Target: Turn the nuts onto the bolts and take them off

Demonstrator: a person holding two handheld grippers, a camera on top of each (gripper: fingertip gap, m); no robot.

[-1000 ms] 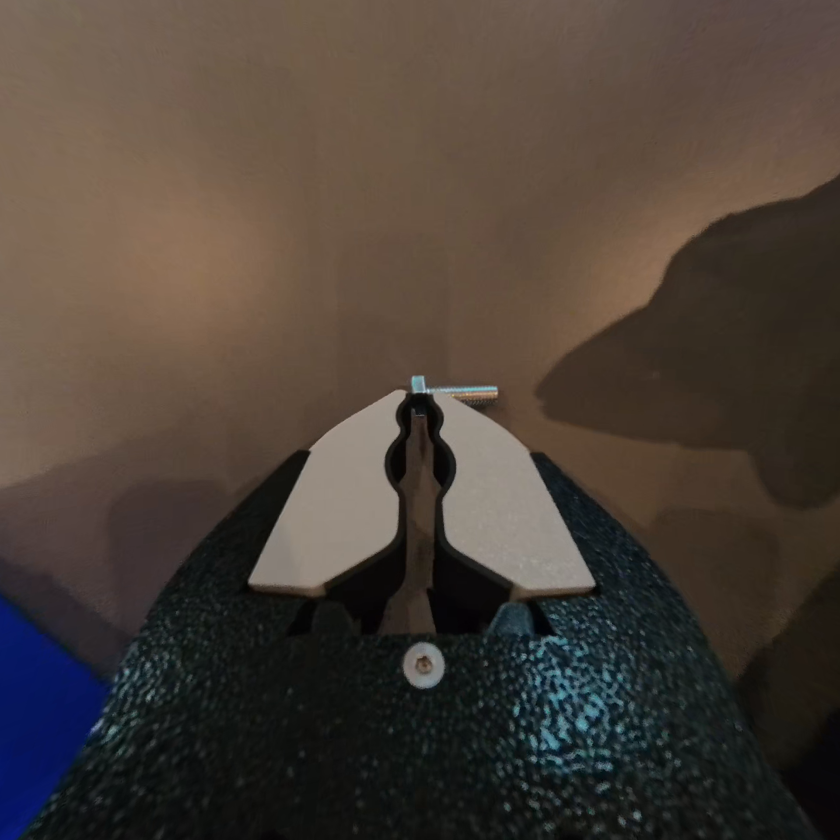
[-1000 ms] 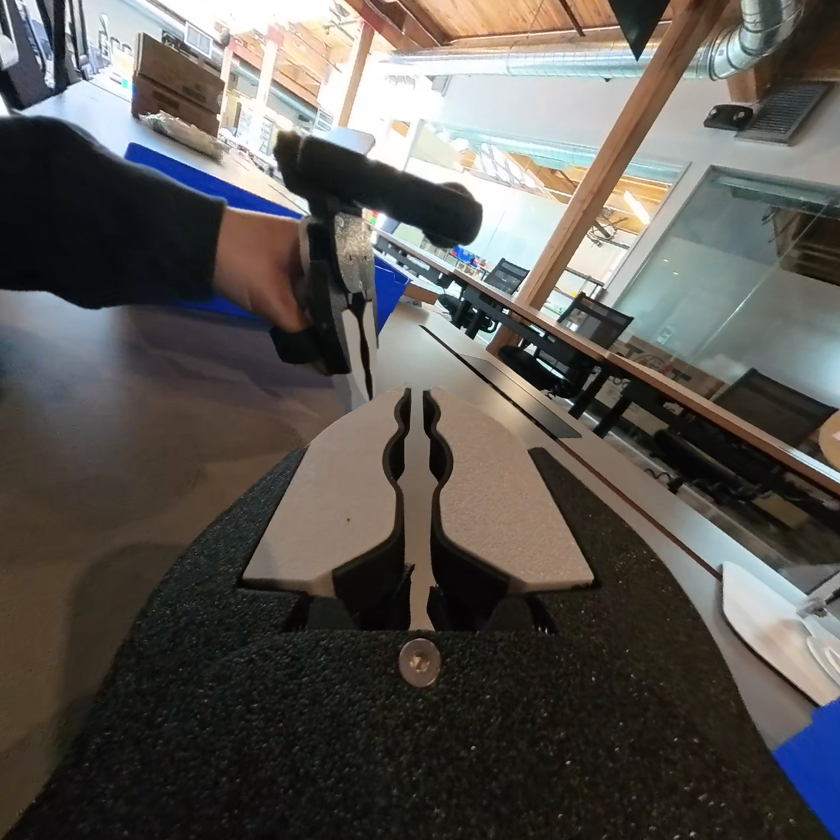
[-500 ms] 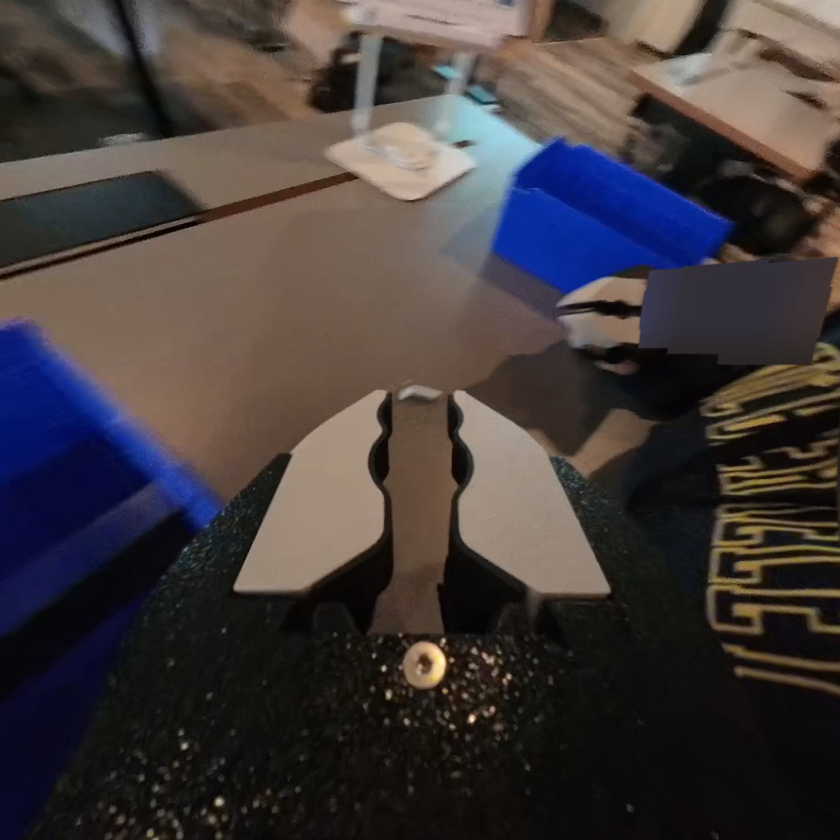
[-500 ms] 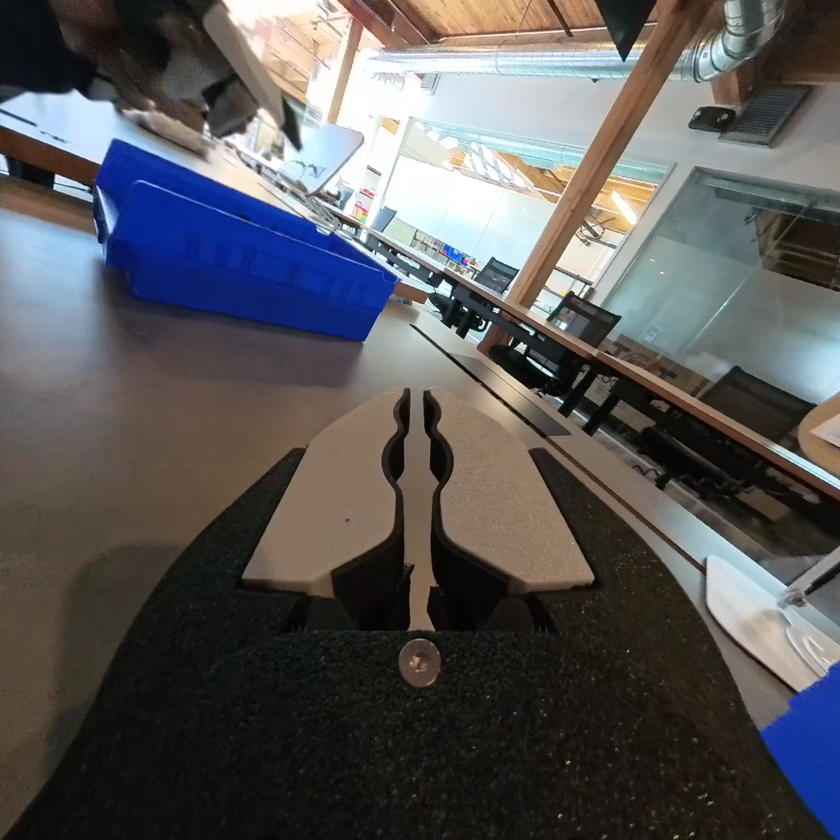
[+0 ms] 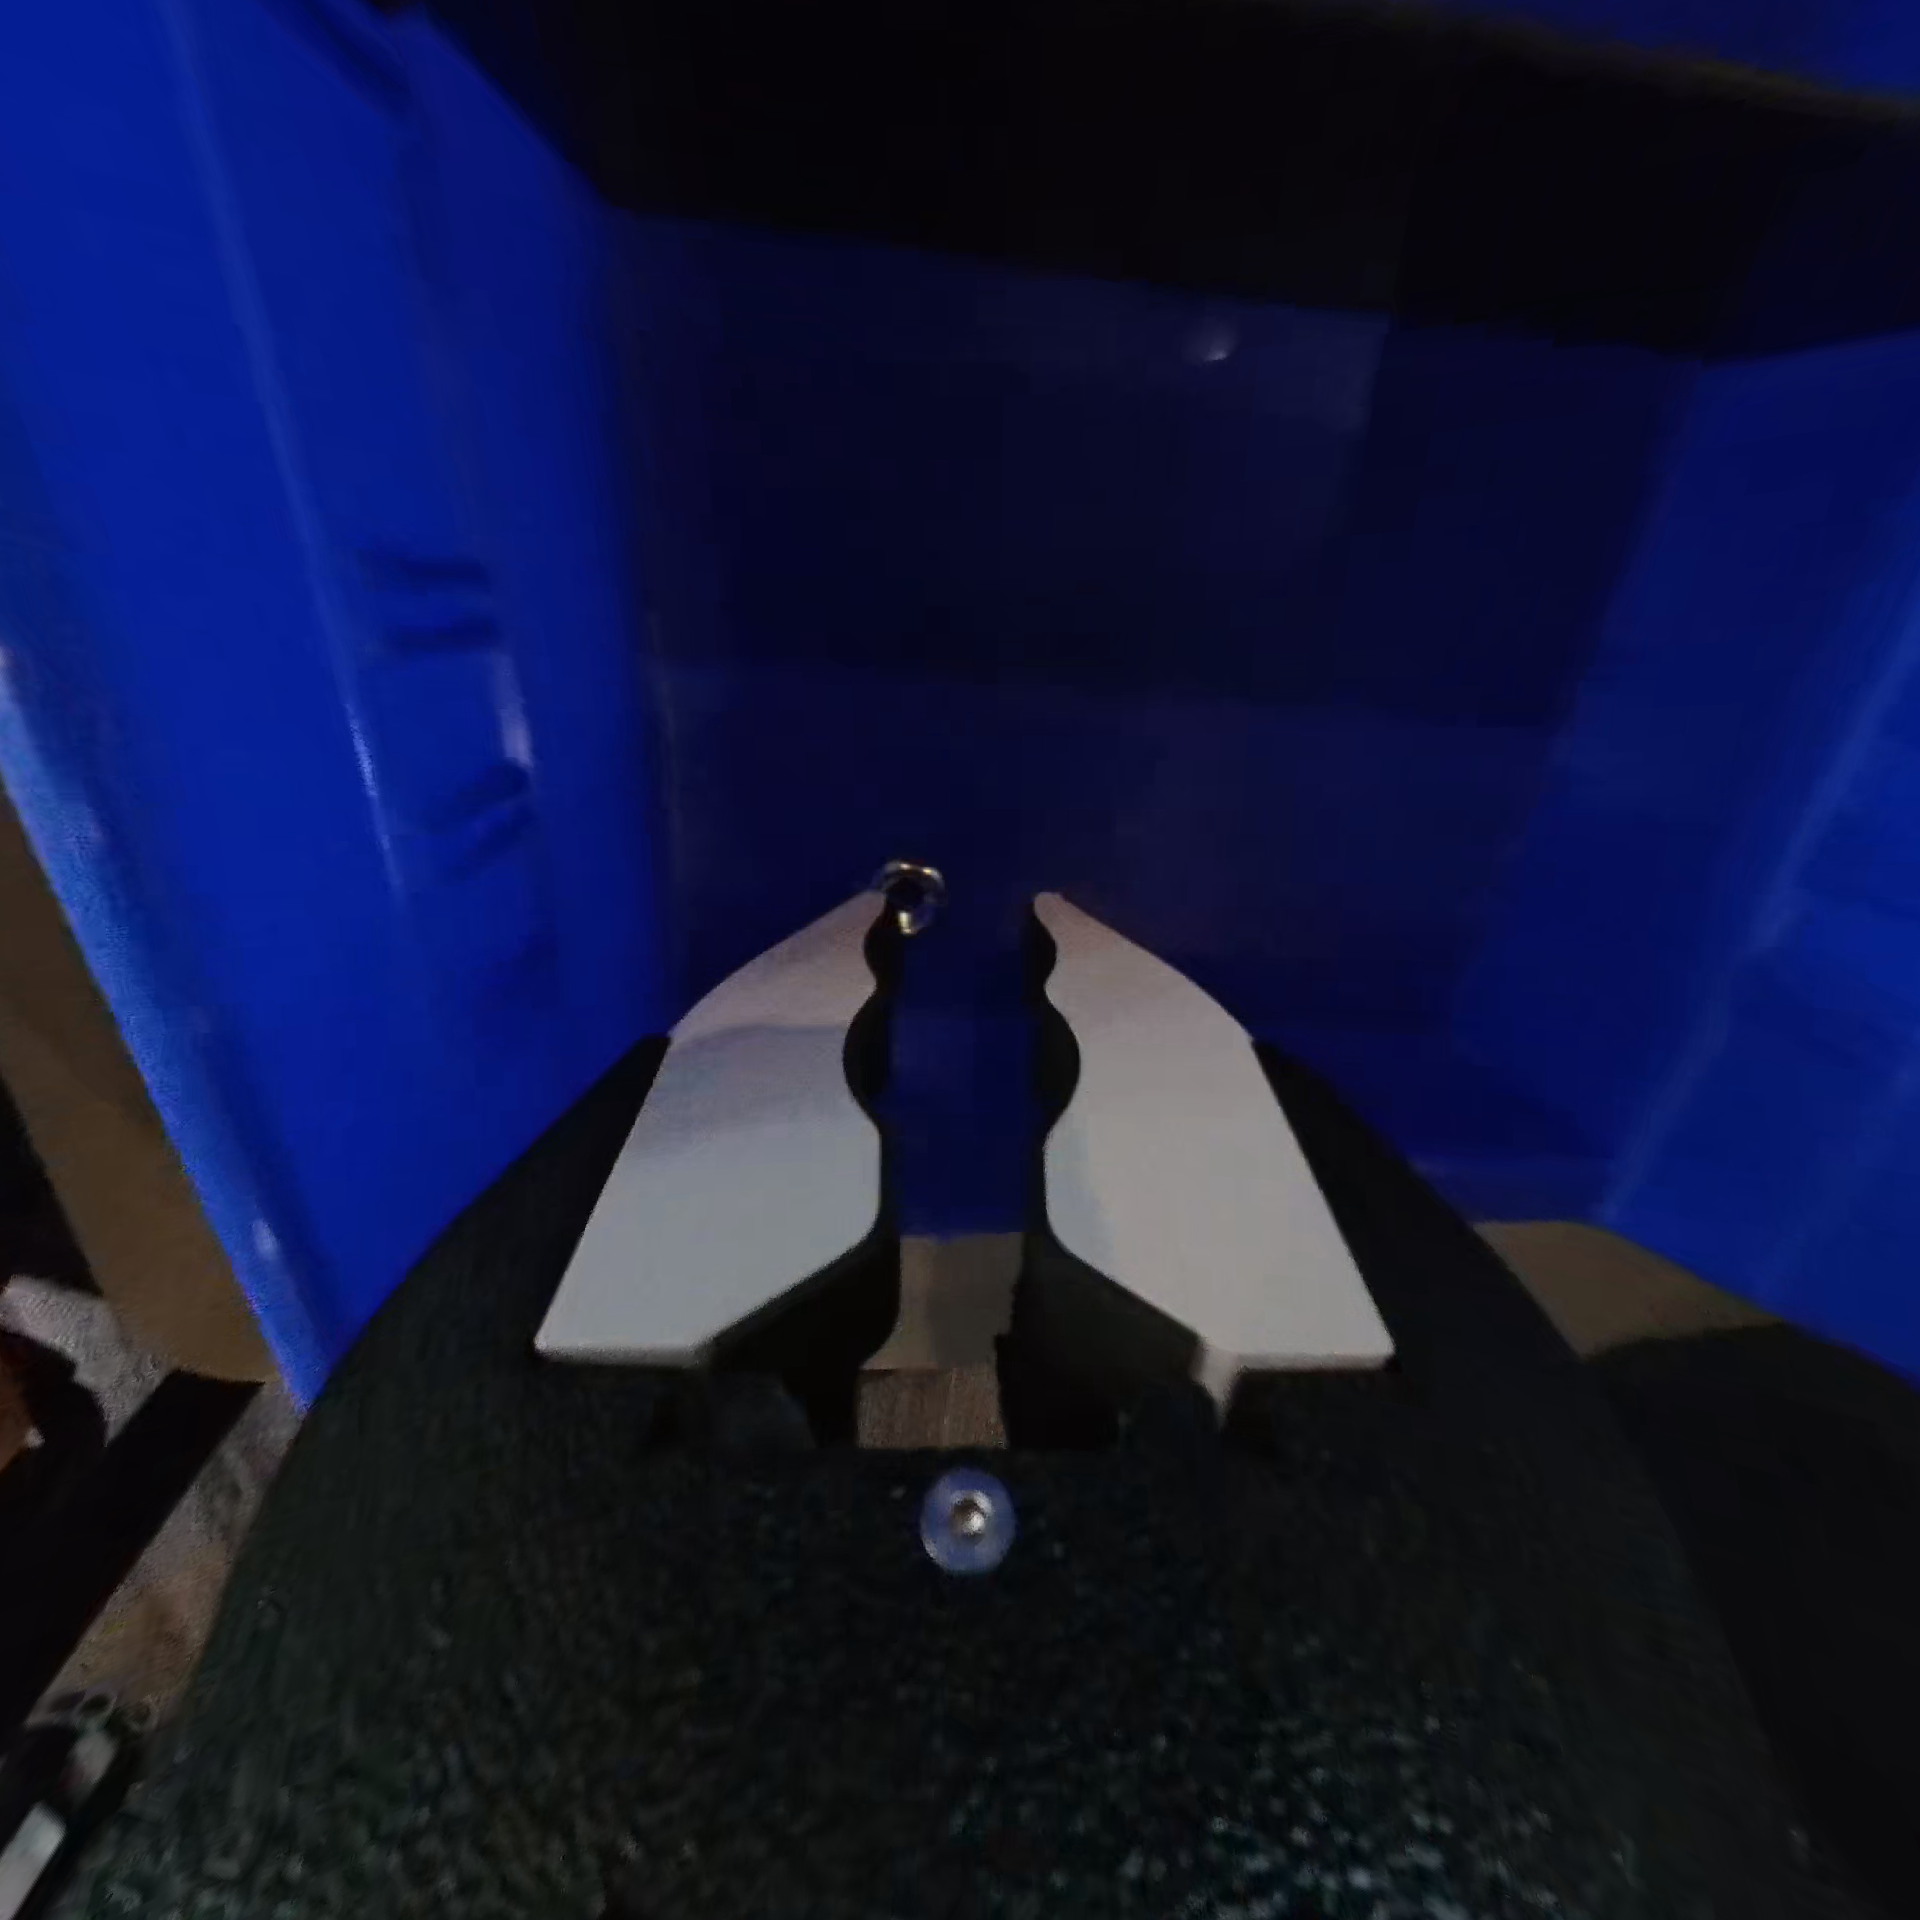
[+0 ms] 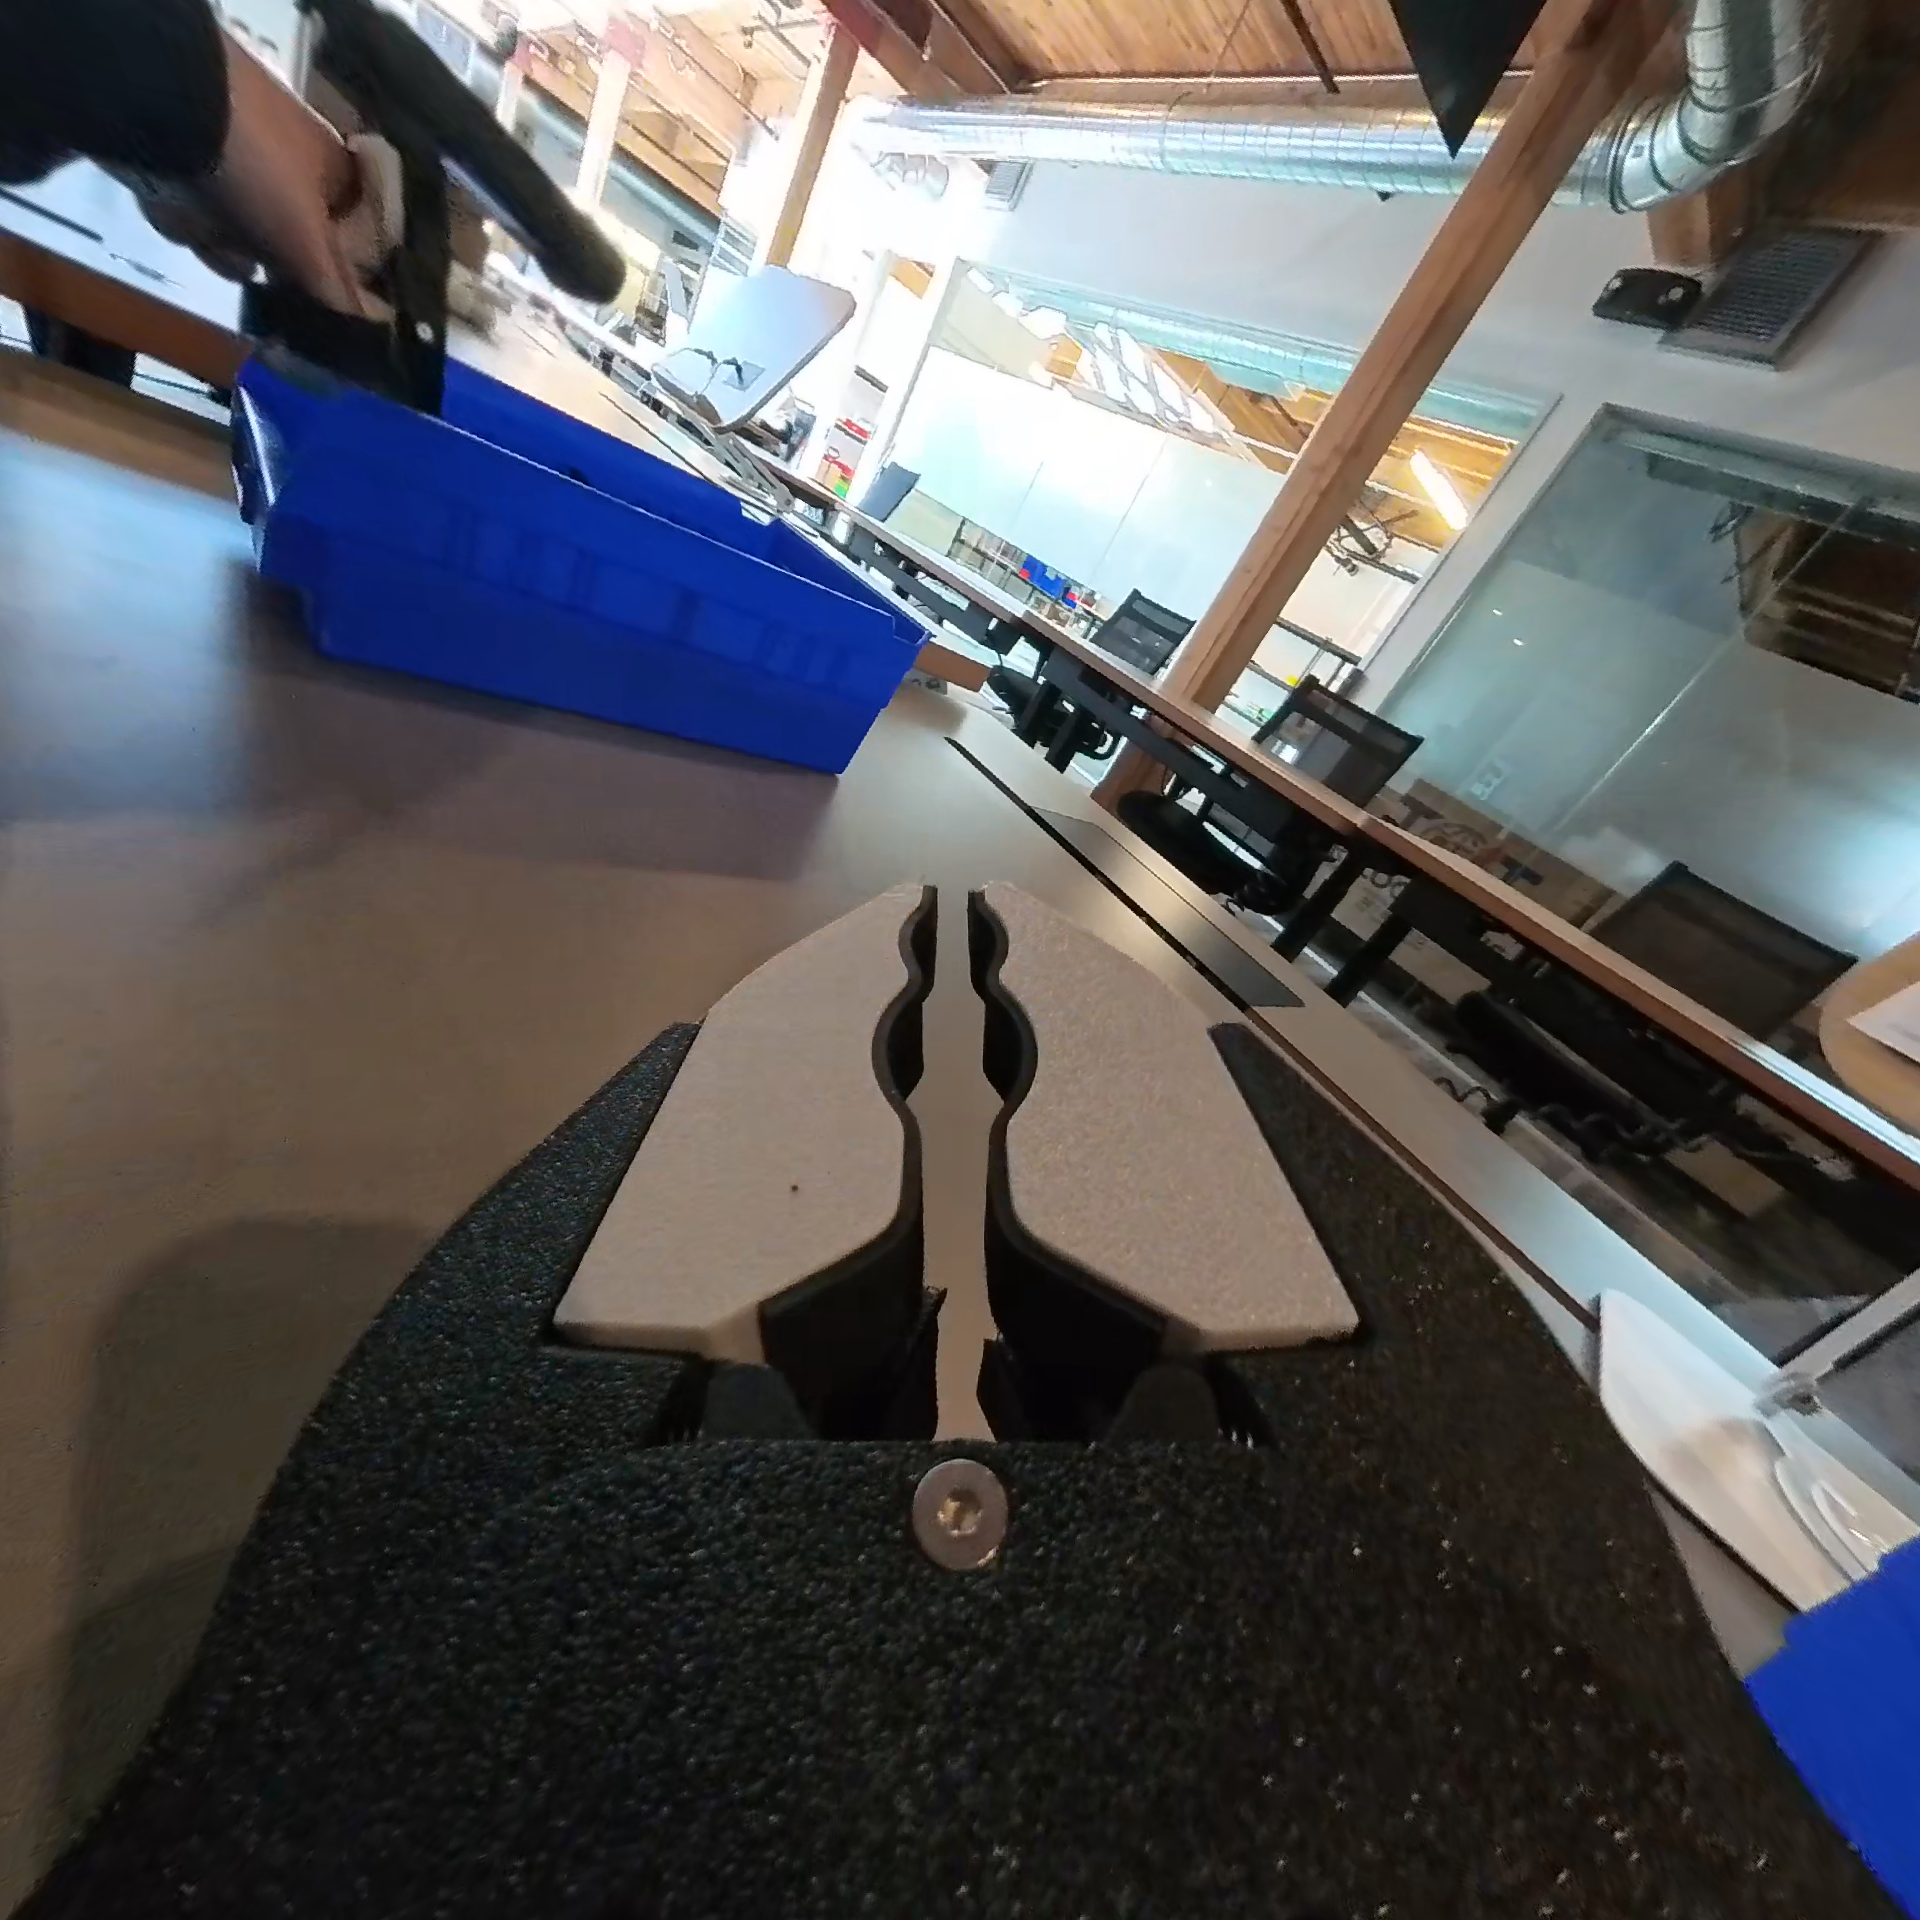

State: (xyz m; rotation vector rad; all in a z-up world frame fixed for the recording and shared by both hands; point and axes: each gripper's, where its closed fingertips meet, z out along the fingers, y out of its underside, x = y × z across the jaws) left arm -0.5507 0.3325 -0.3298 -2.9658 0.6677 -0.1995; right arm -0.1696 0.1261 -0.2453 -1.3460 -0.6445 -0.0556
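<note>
- The left tongs (image 5: pixel 966 914) point forward with a clear gap between the two pale fingers (image 5: pixel 769 1122); the jaws stand apart.
- In the right wrist view, the left tongs (image 6: pixel 410 301) appear far off at the upper left, blurred and pointing downward, held by a hand (image 6: pixel 301 208) that comes out of a dark sleeve (image 6: pixel 104 83).
- The right tongs (image 6: pixel 951 904) lie low and almost level; the fingers (image 6: pixel 1122 1143) are nearly together, only a thin slit stays between them, and nothing is held.

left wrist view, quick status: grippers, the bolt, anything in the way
Left gripper open inside blue bin, small metal piece at left fingertip. Right gripper near shut, empty, over table. Nothing blocking.
</note>
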